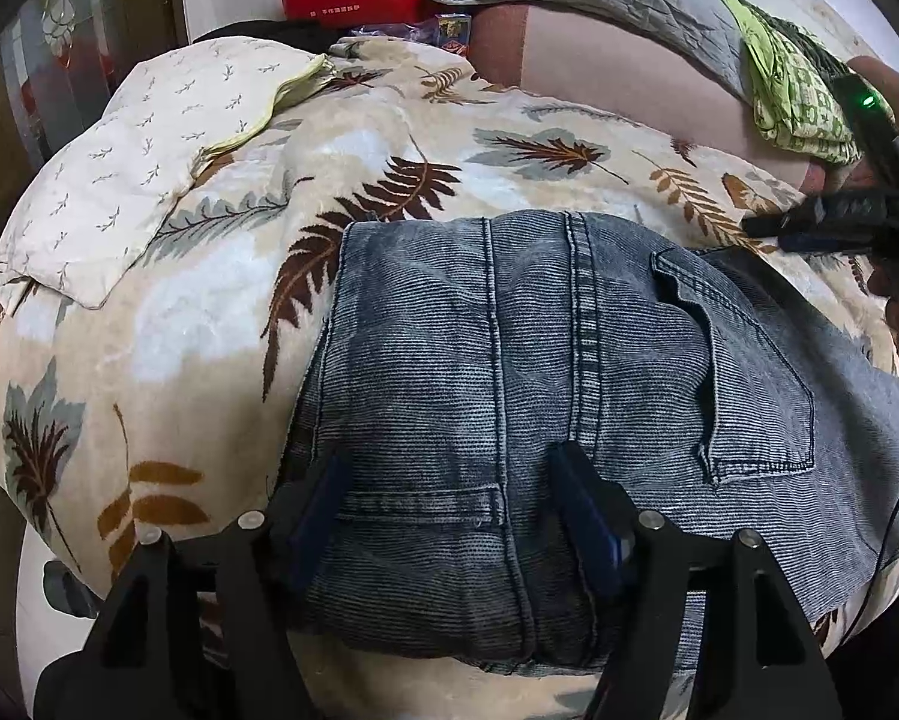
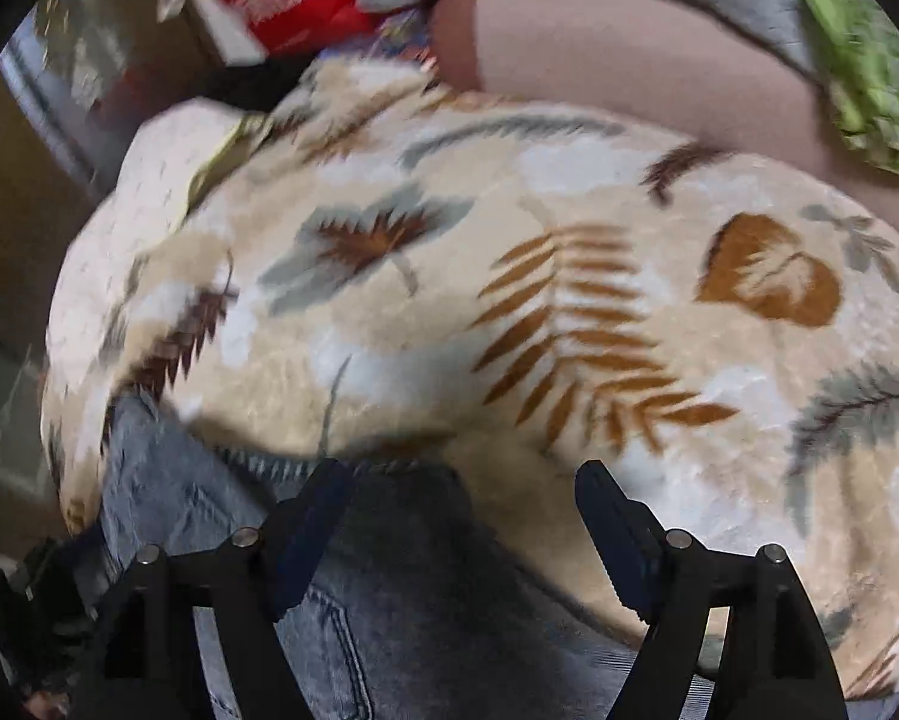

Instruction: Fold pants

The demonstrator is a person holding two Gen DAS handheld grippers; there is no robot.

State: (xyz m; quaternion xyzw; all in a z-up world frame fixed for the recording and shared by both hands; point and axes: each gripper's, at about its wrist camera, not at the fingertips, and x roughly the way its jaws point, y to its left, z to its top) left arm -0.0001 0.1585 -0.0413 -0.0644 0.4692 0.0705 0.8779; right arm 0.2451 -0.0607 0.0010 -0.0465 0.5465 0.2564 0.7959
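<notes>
Pants (image 1: 539, 372): folded grey denim on the leaf-print blanket (image 1: 209, 312).
Left gripper (image 1: 449, 516): fingers apart, over the near edge.
Right gripper (image 2: 461, 540): fingers apart, empty.

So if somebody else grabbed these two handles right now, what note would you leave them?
Left gripper: jaws open, over the near end of the folded jeans, gripping nothing.
Right gripper: jaws open, empty, at the far right edge of the jeans; its view is blurred.
The jeans lie on the leaf-print blanket as a compact bundle, back pocket facing up.
Done: the pants look folded over.
Left: probably only smoothing, or one more fold if a smaller bundle is wanted.
</notes>
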